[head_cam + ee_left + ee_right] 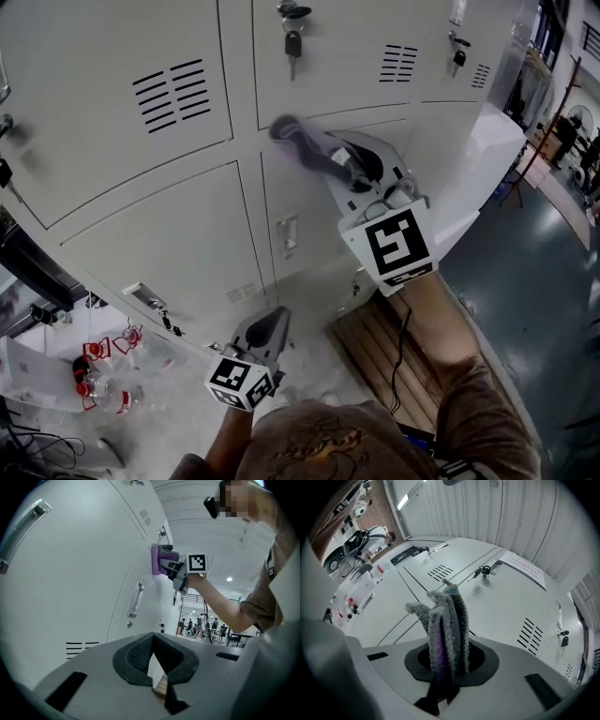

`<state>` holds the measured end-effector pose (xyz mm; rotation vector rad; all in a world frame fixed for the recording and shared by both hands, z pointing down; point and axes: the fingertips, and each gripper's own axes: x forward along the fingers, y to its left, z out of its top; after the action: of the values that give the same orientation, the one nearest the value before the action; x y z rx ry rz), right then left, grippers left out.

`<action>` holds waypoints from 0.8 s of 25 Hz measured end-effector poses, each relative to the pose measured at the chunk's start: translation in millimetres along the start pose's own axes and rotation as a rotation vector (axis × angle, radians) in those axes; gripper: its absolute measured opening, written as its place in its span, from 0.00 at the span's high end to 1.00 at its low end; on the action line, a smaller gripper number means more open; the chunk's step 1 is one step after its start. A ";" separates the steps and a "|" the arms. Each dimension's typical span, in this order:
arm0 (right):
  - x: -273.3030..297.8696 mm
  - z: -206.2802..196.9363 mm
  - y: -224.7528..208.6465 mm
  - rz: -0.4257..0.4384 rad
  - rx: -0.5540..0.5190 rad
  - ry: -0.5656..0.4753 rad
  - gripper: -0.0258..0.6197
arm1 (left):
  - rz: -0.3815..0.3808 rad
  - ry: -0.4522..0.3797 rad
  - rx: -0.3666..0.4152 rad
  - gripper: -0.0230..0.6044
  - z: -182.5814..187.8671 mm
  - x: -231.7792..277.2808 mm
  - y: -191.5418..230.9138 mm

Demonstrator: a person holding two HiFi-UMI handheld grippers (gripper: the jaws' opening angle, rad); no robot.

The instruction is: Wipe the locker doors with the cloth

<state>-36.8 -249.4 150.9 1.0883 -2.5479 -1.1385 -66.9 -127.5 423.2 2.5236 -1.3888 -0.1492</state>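
A bank of white locker doors [159,234] fills the head view. My right gripper [349,167] is shut on a folded purple-grey cloth [302,137] and presses it against the seam between an upper and a lower door. In the right gripper view the cloth [445,620] stands up out of the shut jaws [446,660] against the door. The left gripper view shows the cloth [159,560] flat on the door from the side. My left gripper [270,325] hangs lower, near the bottom lockers. Its jaws [153,656] are shut with nothing between them.
Keys hang in the upper locks [292,39] [458,54]. A recessed handle [287,234] sits on the lower door. A slatted wooden bench [370,349] stands below my right arm. Several red-capped bottles [101,375] lie at lower left. Dark floor [534,281] opens to the right.
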 end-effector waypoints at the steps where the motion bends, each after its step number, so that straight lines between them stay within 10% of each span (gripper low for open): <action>1: 0.1 -0.1 0.6 -0.001 -0.002 -0.003 0.87 | 0.002 -0.001 -0.002 0.96 0.0 -0.4 0.6; 20: -2.8 -22.6 29.9 0.031 -0.135 -0.004 0.87 | 0.028 0.009 -0.012 0.96 -2.6 -7.0 4.0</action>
<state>-42.5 -247.4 187.9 1.0123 -2.4408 -1.2851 -73.3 -123.3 426.6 2.4915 -1.4147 -0.1402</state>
